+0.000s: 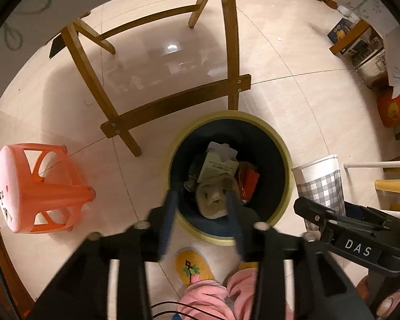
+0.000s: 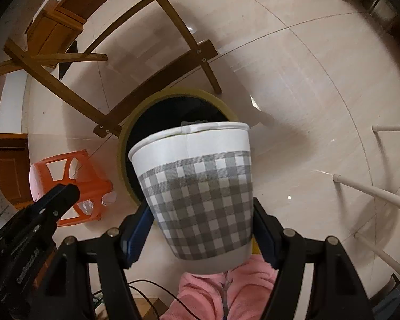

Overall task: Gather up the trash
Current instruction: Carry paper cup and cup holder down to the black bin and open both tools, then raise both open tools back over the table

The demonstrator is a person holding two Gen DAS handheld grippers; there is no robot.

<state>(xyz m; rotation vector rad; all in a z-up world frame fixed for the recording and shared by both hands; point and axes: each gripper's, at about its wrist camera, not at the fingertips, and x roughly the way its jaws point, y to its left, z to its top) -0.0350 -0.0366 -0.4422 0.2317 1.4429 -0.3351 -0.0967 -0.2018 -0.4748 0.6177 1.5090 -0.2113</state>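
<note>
A glossy tiled floor carries a yellow-rimmed bin beside a wooden chair and an orange stool. The left hand-held gripper hangs spread over the bin, above a beige wad and a carton (both blurred). The right hand-held gripper pinches a checked cup, upright, above the bin's near rim.
</note>
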